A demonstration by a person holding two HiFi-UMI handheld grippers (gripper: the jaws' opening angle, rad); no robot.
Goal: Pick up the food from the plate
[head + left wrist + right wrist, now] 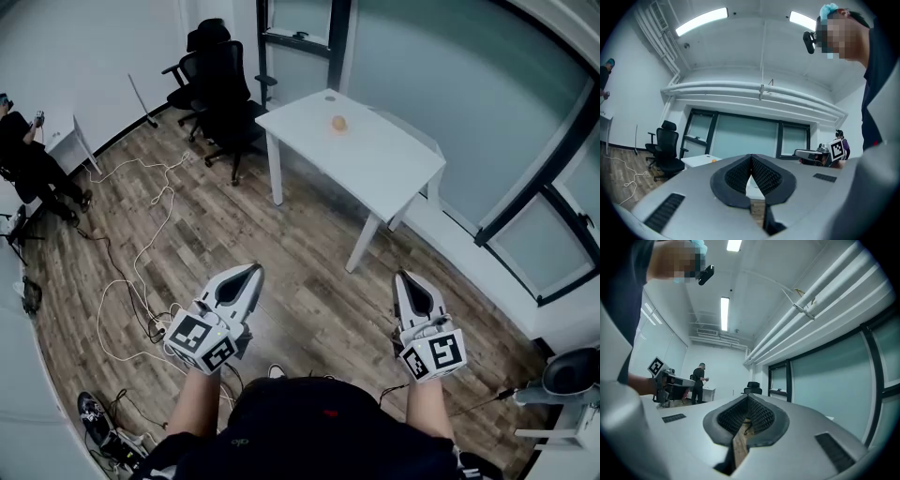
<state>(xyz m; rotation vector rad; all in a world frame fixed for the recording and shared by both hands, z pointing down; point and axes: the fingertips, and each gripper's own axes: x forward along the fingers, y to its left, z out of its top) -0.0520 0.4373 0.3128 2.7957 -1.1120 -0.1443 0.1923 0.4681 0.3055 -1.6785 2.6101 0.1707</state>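
Currently, both tongs are held level above the wooden floor (309, 309), well apart from the white desk (375, 159). The left tongs (255, 269) are closed: in the left gripper view the ribbed pads (764, 176) meet at the tip. The right tongs (405, 276) are likewise closed, tip against tip in the right gripper view, with only floor visible through the slot behind the pads (761, 416). The food (338, 123), a small round orange item, lies on the desk towards its far edge; whether a plate is under it cannot be told. Black office chairs (217, 75) stand just beside the desk's left end. Loose cables (141, 253) trail over the floor. A person (28, 155) is at the far left wall.
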